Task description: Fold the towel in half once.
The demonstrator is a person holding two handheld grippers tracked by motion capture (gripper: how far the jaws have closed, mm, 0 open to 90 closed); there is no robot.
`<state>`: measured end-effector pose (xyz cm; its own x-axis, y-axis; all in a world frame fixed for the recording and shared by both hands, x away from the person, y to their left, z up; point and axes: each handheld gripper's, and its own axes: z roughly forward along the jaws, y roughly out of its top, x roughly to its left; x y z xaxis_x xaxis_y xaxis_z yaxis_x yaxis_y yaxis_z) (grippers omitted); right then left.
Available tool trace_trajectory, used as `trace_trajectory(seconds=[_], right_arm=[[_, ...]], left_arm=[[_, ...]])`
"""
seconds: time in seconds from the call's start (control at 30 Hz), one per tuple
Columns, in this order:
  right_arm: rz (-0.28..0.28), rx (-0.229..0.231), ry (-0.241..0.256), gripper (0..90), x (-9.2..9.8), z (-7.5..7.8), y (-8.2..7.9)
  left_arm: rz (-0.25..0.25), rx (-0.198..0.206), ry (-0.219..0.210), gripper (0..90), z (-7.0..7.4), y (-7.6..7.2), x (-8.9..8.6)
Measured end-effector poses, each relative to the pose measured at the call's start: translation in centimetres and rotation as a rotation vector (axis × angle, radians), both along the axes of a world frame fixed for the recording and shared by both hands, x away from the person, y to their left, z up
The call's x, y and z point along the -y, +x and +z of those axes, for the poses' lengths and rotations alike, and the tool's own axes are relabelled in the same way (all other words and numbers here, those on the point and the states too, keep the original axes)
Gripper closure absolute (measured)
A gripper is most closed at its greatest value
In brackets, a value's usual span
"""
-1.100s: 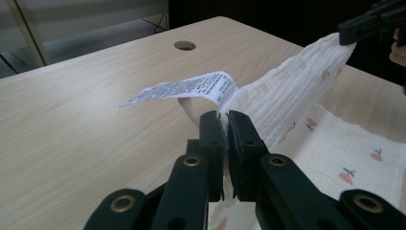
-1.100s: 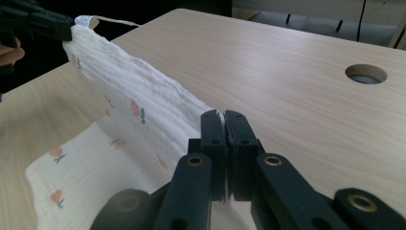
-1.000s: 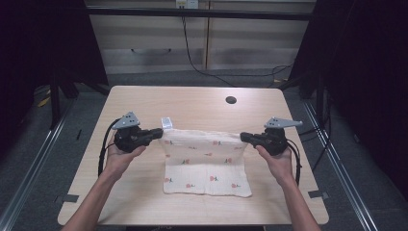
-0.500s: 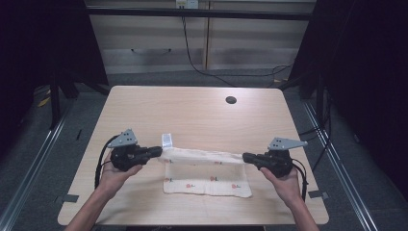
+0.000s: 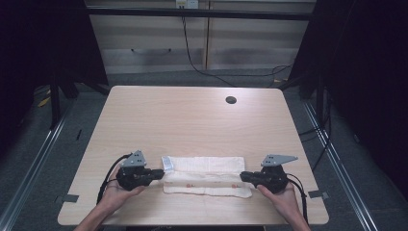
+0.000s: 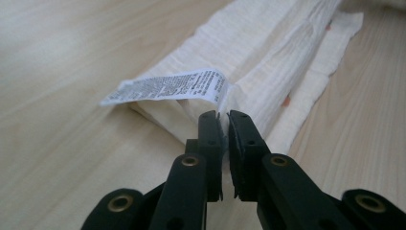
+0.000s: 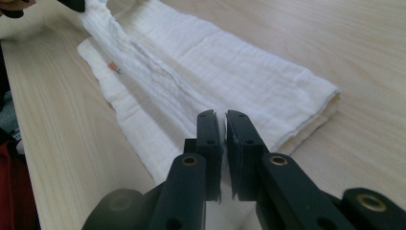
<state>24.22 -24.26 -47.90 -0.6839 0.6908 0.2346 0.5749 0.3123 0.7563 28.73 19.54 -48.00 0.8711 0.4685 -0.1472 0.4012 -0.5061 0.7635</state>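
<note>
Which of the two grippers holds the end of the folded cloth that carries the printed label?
The left gripper: the white label sticks out beside its fingers, on the cloth.

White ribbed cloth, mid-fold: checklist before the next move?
1. Left gripper shut on the white ribbed cloth at its printed label end: ok.
2. Right gripper shut on the opposite end: ok.
3. Held edge taut between the grippers: ok.
4. Folded layers aligned: not ok, bottom layer sticks out on the person's side.
5. Cloth fully on the light wooden table: ok.
</note>
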Motion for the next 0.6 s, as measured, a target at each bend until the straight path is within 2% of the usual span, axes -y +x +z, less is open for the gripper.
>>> trace_trajectory(seconds=[0.13, 0.17, 0.3, 0.43, 0.47, 0.57, 0.6], right_arm=[[0.009, -0.025, -0.015, 81.4, 0.2, -0.5, -0.3], [0.013, -0.032, -0.026, 80.6, 0.2, -0.8, -0.3], [0.008, -0.05, -0.035, 76.6, 0.2, -1.1, -0.5], [0.007, -0.053, -0.024, 70.9, 0.4, -1.0, -0.9], [-0.004, -0.063, -0.023, 66.3, 0.7, -1.0, -1.4], [-0.026, -0.063, -0.002, 61.4, 1.3, -0.8, -1.7], [-0.026, -0.063, -0.002, 61.4, 1.3, -0.8, -1.7]], left_arm=[[-0.012, -0.031, 0.017, 80.0, -0.8, -0.4, 0.2], [-0.015, -0.025, 0.028, 79.5, -0.8, -0.4, 0.2], [-0.001, -0.037, 0.017, 72.0, -0.7, -0.7, -0.2], [0.006, -0.047, -0.015, 67.1, -0.5, -1.0, -0.9], [0.014, -0.045, -0.024, 66.0, -0.3, -1.2, -1.4], [0.042, -0.058, -0.067, 64.0, -0.1, -1.1, -2.2], [0.042, -0.058, -0.067, 62.9, -0.1, -1.1, -2.2]])
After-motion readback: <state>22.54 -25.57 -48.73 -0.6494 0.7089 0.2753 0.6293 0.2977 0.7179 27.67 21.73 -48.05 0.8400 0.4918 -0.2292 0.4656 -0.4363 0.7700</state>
